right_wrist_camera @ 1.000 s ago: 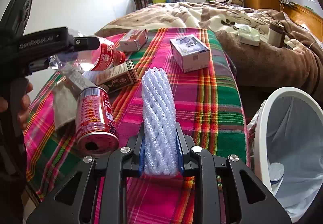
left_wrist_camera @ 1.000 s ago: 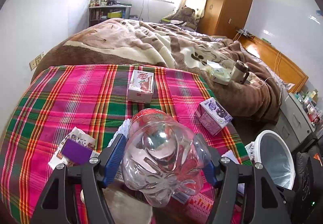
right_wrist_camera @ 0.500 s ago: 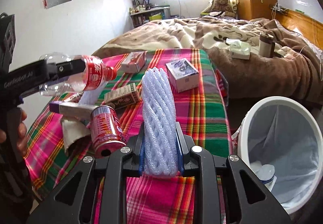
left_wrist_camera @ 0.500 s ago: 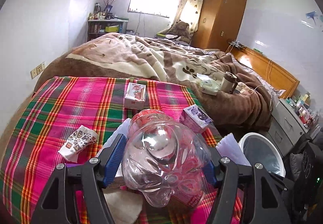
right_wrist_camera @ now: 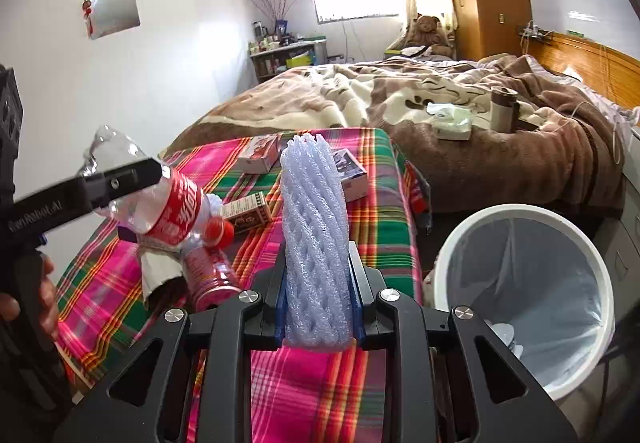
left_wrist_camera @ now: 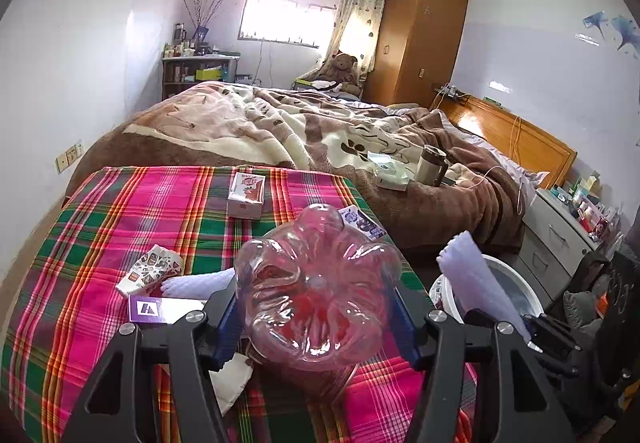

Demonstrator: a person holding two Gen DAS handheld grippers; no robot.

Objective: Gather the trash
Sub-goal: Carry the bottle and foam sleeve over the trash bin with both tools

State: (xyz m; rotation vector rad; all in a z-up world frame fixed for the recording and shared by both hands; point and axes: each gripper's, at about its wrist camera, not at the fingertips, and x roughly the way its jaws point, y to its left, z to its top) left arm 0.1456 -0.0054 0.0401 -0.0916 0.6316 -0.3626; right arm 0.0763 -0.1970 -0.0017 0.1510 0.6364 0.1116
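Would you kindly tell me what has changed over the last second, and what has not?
Both grippers have risen from the plaid-covered table. The left gripper lifted the clear plastic bottle with the red label, tilting it cap-down. The right gripper carried the white foam net sleeve up beside the white lined trash bin. Both grips are unchanged; the boxes on the table stayed put.

Clear shiny plastic bottle (left_wrist_camera: pixel 316 299), crinkled. White foam net sleeve (right_wrist_camera: pixel 314 243), soft, bumpy. Pink-green plaid cloth (left_wrist_camera: pixel 120 211) on table, woven, matt. White plastic bin (right_wrist_camera: pixel 520 219), smooth, with thin shiny liner. Fluffy brown blanket (left_wrist_camera: pixel 280 123). Glossy wooden wardrobe (left_wrist_camera: pixel 420 35).
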